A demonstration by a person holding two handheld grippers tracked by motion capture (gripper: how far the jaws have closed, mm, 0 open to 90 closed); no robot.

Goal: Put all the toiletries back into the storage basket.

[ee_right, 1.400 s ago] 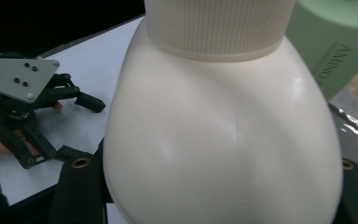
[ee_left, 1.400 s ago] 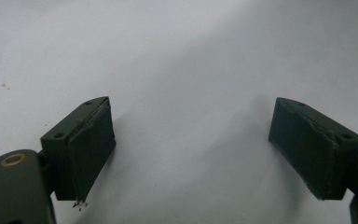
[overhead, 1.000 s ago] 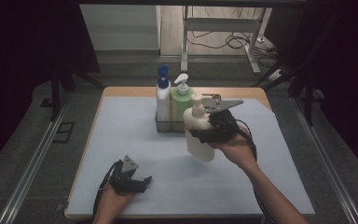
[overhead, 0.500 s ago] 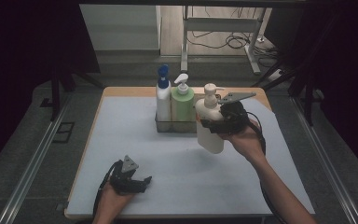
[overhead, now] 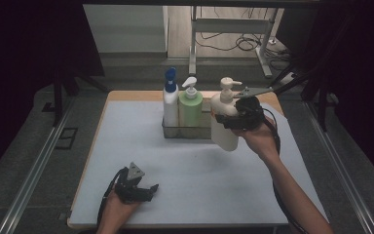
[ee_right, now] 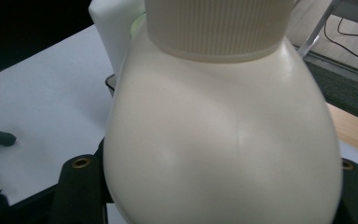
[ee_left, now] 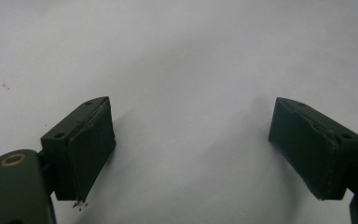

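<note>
While the pale matte sheet covers my desk point(overhead: 185, 161), a low metal tray point(overhead: 187, 130) stands at its far side holding two upright plastic bottles, one white with a blue cap point(overhead: 170, 100), one green with a white pump point(overhead: 190, 105). A third, the smooth, rounded cream pump bottle point(overhead: 225, 117), hangs tilted just right of the tray, clamped around its belly by my right gripper point(overhead: 233, 119). My left gripper point(overhead: 143, 187) rests near the front edge, jaws wide apart, empty.
</note>
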